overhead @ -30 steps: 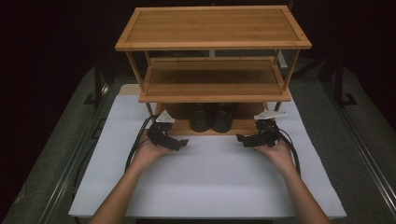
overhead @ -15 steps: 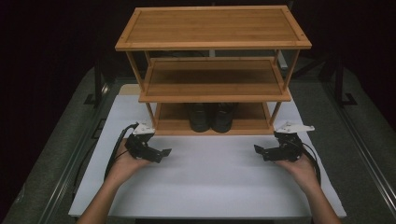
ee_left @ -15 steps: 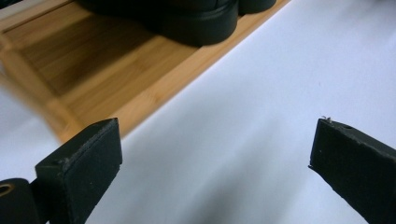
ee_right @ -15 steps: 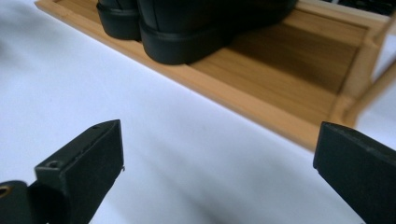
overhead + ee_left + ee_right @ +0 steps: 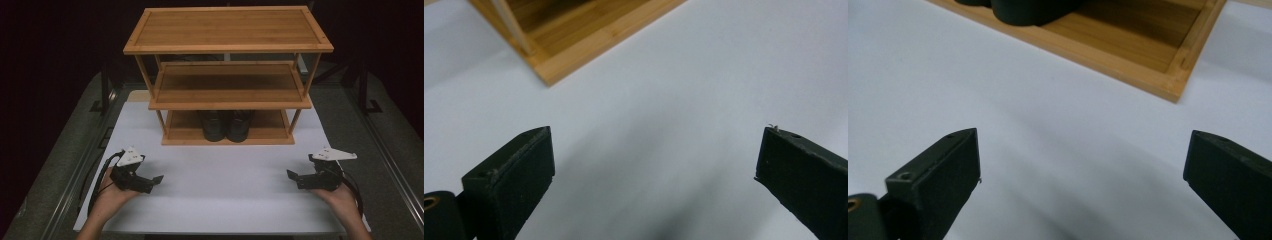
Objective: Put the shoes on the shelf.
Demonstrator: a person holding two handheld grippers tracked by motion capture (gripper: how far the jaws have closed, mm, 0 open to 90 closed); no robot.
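Left claw (image 5: 159, 179): jaws spread wide, empty, low over the white surface (image 5: 225, 200), near its left edge. Shoes (image 5: 226, 125): black pair, side by side on the bottom tier of the wooden rack (image 5: 227, 30), centre back. Right claw (image 5: 291, 175): jaws spread wide, empty, near the right edge.

Lighting: from overhead, falling on the white desk (image 5: 225, 200) and the wooden rack (image 5: 227, 75); surroundings near black. Shadows: deep under the rack's shelves, where the dark shoes (image 5: 227, 125) lose detail; soft grey patches on the desk in both gripper views. Glare: none strong. Focus: high view slightly soft and grainy; gripper views blur the rack corners.
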